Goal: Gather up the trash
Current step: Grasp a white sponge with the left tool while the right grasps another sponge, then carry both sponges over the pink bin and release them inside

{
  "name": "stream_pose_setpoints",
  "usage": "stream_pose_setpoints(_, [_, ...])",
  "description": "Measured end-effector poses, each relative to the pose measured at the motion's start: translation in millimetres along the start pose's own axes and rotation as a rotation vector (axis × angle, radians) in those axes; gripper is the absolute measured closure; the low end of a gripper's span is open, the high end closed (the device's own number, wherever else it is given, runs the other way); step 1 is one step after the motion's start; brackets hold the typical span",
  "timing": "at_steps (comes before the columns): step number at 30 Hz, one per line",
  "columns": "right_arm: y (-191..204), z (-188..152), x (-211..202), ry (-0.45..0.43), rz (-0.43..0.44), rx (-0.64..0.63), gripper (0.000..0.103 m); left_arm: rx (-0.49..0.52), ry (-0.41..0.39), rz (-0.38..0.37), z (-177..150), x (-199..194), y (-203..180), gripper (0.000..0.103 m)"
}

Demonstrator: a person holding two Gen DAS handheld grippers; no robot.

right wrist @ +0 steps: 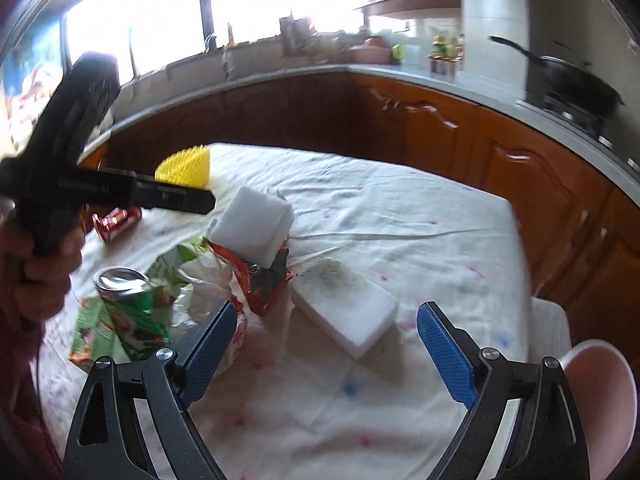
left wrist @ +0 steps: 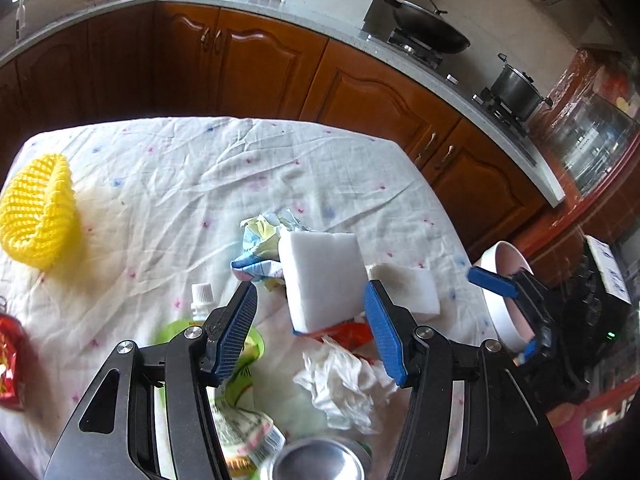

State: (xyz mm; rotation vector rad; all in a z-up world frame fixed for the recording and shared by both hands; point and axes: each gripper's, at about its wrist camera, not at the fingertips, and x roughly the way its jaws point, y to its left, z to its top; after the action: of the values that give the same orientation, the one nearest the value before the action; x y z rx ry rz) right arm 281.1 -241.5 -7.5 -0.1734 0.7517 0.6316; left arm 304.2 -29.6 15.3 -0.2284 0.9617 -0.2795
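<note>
Both tongs, left (left wrist: 312, 320) and right (right wrist: 326, 354), are spread and hold nothing. The clean white foam block (left wrist: 322, 280) leans on crumpled wrappers (left wrist: 262, 246). A careless pinch could topple it onto the soiled white sponge (right wrist: 344, 308).

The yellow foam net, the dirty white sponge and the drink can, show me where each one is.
yellow foam net (left wrist: 38, 216), left wrist view, on its meshed side.
dirty white sponge (right wrist: 344, 306), right wrist view, on its top face.
drink can (right wrist: 120, 278), right wrist view, on its silver top.

sponge (right wrist: 345, 308) on table (right wrist: 420, 216) | can (right wrist: 120, 284) left of sponge
</note>
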Motion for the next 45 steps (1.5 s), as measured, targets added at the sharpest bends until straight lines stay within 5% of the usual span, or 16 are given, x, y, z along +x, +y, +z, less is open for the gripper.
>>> stream_pose_setpoints(10, [-17, 8, 62, 0.144, 0.045, -0.031, 0.014, 0.047, 0.068, -0.021, 8, 31, 0, 0.051])
stream_pose_setpoints(13, [-16, 4, 70, 0.177, 0.028, -0.035, 0.032, 0.051, 0.098, -0.044, 8, 36, 1, 0.069])
stream_pose_setpoints(22, [-10, -11, 37, 0.092, -0.013, 0.097, 0.037, 0.117, 0.027, -0.064, -4, 11, -15, 0.079])
stream_pose_setpoints(34, [-32, -56, -58, -0.105, 0.016, 0.514, 0.037, 0.102, -0.139, -0.126, -28, -50, -49, 0.079])
stream_pose_setpoints(45, [-28, -94, -126, -0.245, -0.083, 0.62, 0.037, 0.109, -0.124, -0.166, -81, -55, -80, 0.079])
